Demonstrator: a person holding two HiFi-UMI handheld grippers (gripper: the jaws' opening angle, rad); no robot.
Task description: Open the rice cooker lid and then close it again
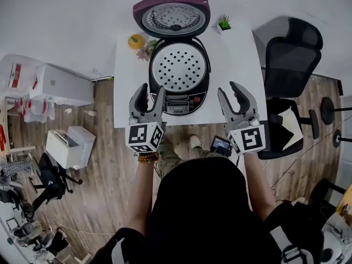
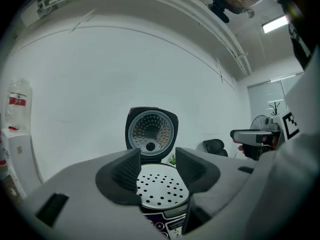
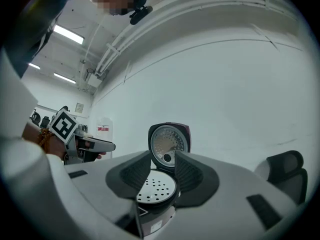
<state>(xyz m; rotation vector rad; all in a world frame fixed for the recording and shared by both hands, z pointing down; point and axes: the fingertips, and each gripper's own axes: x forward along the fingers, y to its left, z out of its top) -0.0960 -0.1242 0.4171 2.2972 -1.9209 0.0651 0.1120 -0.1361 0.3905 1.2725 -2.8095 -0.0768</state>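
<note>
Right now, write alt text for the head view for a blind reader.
A rice cooker stands on a white table with its lid raised open, a perforated tray showing inside. The left gripper and right gripper hover at its front, jaws apart and empty.

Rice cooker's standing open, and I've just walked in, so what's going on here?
A person stands at the near edge of the table with a gripper in each hand. The rice cooker has its lid up, showing the perforated tray inside. The left gripper and right gripper are open and empty, short of the cooker. The lid is not yet closed.
</note>
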